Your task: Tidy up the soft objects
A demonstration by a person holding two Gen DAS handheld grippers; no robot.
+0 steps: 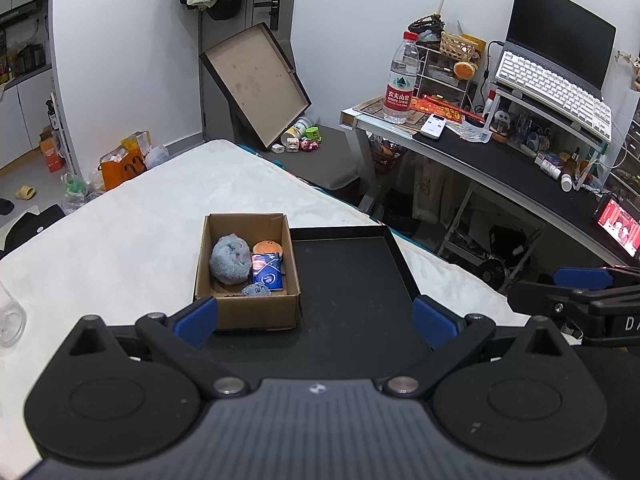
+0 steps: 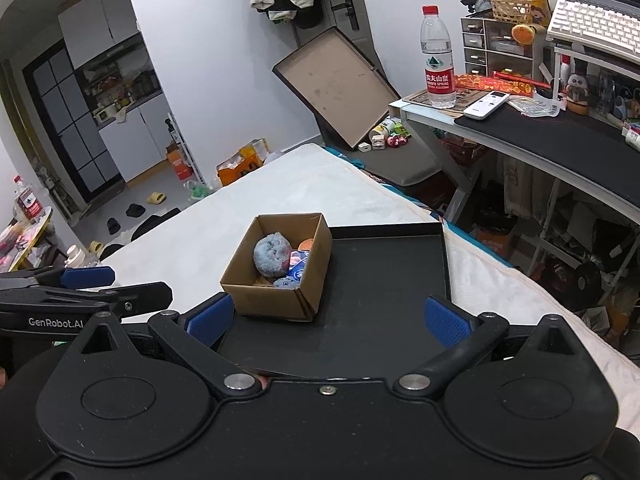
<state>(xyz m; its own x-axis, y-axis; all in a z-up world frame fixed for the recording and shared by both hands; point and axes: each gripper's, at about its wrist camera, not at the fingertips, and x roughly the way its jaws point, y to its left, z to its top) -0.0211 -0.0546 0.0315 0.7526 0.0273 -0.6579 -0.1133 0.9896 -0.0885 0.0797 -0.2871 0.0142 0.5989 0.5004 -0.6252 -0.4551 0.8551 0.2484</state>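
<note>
In the cardboard box at the tray's left: blue plush, tissue pack | left gripper, right gripper wide open, empty | we judge sorting nearly done, tray bare

Tray floor: the black tray is bare right of the cardboard box, open from the near side.
Box mouth: open from above; its walls block side entry.
Tray rim: low walls far and right.
Far right: desk, well apart.
</note>
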